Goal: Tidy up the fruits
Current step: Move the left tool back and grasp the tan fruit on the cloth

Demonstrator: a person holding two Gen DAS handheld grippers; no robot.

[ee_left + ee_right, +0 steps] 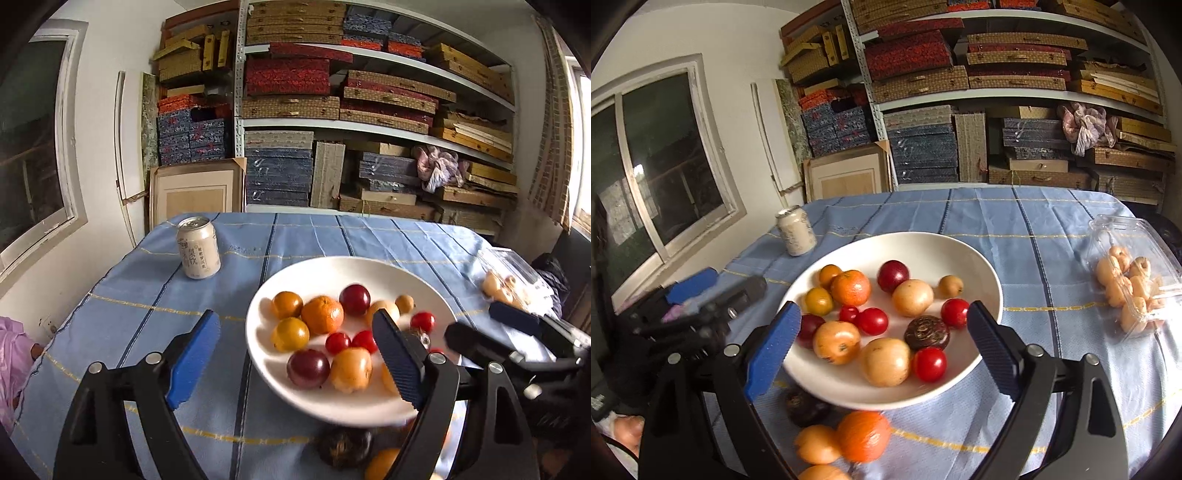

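left hand-held gripper [295, 358] wide, empty; right hand-held gripper [886, 343] wide, empty | white bowl [982, 258] holds most fruit; mandarin [864, 435] and loquat [816, 443] loose on bench [1015, 221] beside near rim | next, likely: straddle mandarin squarely; close gently; lift clear over rim
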